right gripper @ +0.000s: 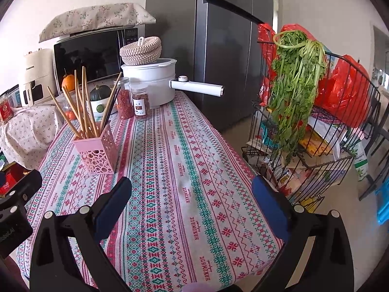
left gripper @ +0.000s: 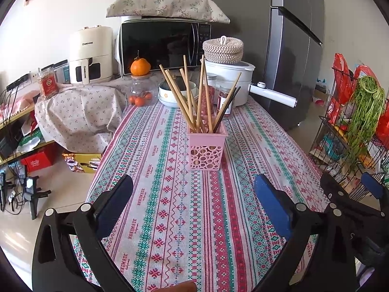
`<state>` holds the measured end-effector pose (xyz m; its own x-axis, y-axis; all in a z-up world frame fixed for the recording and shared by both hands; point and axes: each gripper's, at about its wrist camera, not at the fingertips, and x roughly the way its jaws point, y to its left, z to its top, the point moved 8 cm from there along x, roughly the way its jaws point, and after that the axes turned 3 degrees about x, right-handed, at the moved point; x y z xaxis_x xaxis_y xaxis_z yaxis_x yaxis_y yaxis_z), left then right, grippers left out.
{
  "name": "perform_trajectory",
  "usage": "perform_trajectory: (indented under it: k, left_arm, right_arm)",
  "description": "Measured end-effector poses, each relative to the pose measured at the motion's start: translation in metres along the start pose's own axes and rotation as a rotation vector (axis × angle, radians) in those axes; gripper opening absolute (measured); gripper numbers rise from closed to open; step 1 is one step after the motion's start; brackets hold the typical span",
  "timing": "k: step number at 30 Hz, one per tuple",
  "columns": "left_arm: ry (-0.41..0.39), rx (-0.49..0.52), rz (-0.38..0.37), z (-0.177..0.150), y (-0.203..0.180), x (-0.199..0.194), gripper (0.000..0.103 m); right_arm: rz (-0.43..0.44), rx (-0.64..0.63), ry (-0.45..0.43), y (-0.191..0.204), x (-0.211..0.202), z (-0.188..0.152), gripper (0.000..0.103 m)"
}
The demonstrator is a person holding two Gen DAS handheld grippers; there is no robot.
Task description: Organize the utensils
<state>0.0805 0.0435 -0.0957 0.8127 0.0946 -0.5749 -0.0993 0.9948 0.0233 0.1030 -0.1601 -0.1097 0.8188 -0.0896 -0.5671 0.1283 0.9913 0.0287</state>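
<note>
Chopsticks (left gripper: 194, 102) stand bundled in a pink holder (left gripper: 206, 149), fanning outward at different tilts; most are pale bamboo, and at least one on the right is dark, nearly black. The holder is a square plastic cup with a band of round cut-outs along its lower wall, standing upright on the surface (left gripper: 170, 219) roughly at mid-length. On the striped cloth covering the surface I can read "HANDMADE" woven again and again in red letters. At the back left, the cream air fryer (left gripper: 90, 56) carries the name "CHANGHONG" on its body and again on its drawer handle. A small spice jar (right gripper: 141, 105) behind the holder has a white label, but its characters are too small for me to read. My left tool (left gripper: 193, 194) has its two blue-padded fingers spread wide apart with nothing between them, and the holder sits ahead of it, near and almost centred in the gap. My right tool (right gripper: 192, 194) is likewise spread apart and holds nothing; from it, the holder (right gripper: 96, 149) stands ahead and off to the left, clear of the fingers.
</note>
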Motion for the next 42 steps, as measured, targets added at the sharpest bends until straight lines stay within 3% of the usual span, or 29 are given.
perform_trajectory:
  k: [42]
  left_arm:
    - [0.019, -0.007, 0.016, -0.0025, 0.0042, 0.0058, 0.096]
  right_arm:
    - [0.014, 0.006, 0.008, 0.002, -0.0022, -0.0024, 0.096]
